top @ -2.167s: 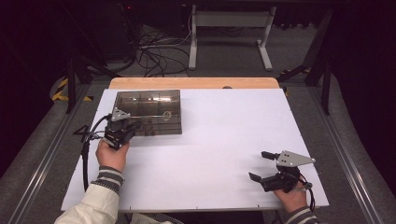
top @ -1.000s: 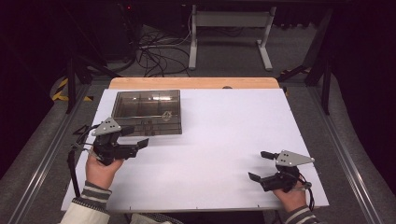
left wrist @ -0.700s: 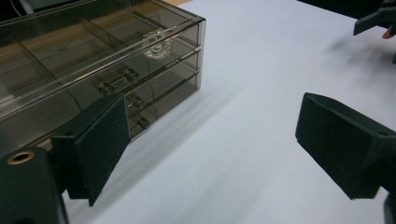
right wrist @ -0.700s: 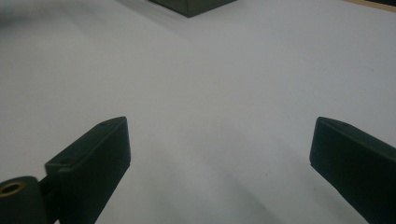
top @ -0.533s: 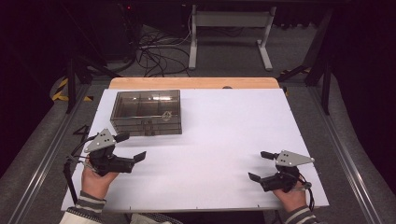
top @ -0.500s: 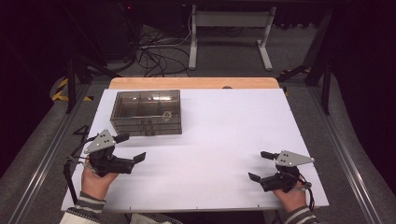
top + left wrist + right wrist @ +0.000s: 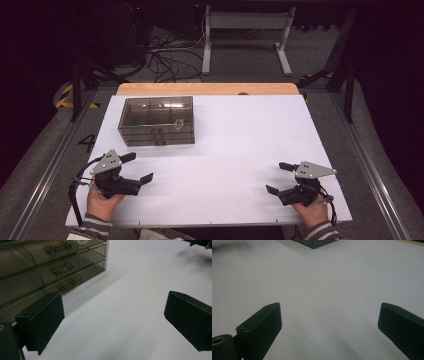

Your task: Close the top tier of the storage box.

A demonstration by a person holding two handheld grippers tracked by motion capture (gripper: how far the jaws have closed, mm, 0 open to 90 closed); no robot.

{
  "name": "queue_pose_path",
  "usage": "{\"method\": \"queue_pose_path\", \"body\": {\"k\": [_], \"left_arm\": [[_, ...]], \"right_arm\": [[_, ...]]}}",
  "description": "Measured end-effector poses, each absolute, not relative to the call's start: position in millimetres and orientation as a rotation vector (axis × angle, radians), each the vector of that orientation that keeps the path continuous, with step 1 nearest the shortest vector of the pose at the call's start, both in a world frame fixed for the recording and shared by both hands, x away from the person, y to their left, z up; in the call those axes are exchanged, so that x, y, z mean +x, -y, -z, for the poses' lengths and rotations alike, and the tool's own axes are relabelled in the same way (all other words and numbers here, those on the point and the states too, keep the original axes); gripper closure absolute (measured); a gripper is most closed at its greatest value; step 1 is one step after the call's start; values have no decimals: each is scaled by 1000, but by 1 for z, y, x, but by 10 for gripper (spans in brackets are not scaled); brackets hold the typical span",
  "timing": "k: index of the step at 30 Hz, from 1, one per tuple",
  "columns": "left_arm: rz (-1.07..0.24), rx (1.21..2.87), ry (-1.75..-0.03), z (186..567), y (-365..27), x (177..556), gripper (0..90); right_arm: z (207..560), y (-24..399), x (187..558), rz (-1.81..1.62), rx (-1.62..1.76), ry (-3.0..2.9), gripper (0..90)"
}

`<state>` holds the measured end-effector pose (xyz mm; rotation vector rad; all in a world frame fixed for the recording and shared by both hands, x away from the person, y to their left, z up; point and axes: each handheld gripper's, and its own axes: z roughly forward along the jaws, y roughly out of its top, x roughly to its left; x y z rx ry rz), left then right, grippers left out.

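Smoky drawer box [image 7: 156,120] sits at the worktop's [image 7: 240,145] far left, up beyond the left gripper [image 7: 139,170] (the nearer one), long side facing it. Left jaws just opened wide, empty; right gripper [image 7: 280,177] gapes empty, well apart.

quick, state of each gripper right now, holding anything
left gripper: open, jaws just opened wider, holding nothing
right gripper: open, holding nothing

Left claw [image 7: 132,170] off drawer box [image 7: 156,120], nearer, wide.
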<state>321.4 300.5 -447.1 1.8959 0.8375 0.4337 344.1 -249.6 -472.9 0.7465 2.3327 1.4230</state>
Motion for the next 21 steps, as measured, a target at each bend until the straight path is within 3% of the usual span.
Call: {"method": "queue_pose_path", "body": {"k": [21], "left_arm": [[-443, 1876, -880, 475, -311, 319, 3]], "right_arm": [[473, 250, 344, -1427, 745, -2335, 59]]}}
